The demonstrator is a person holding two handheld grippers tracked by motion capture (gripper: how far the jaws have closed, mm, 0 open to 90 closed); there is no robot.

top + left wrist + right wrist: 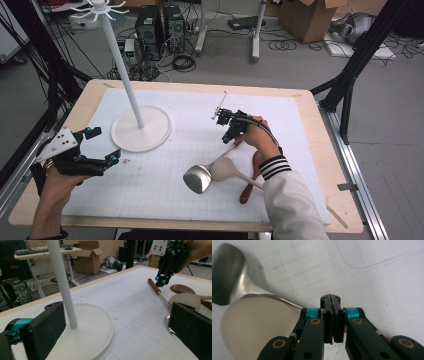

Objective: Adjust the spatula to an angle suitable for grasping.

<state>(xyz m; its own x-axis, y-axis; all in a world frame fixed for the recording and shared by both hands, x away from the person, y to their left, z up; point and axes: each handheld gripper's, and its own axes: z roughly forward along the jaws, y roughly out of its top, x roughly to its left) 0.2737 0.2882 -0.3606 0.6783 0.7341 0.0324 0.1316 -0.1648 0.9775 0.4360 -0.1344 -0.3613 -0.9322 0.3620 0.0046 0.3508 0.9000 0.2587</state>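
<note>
Two hand-held grippers work over a white gridded mat point(165, 190) on a wooden table point(327, 165), with a white hanging stand point(141, 131) at the left whose pole rises to a crown of hooks point(100, 7). Right gripper point(231, 134): its jaws are pressed fully together and, in the left gripper view, they pinch the brown wooden grip at the end of a steel ladle point(199, 178), whose thin metal shaft runs down to a bowl still resting on the mat. Holding the handle at its far end, rather than at the bowl, leaves the heavy bowl free to swing low, which judging by the hooked stand suits carrying the utensil over to hang it; in the right gripper view the closed jaws hide the handle, so the grip itself is read from the other camera. Left gripper point(102, 145): its jaws stand wide apart and hold nothing; it waits just beside the stand's round base, probably so that it can steady the stand when the ladle arrives. Beside the ladle bowl, and partly over its shaft, lies a pale beige spoon point(226, 169), and a dark brown wooden spoon point(251, 176) lies under the right wrist; both lie untouched, near enough that a lifted ladle could drag across them.
</note>
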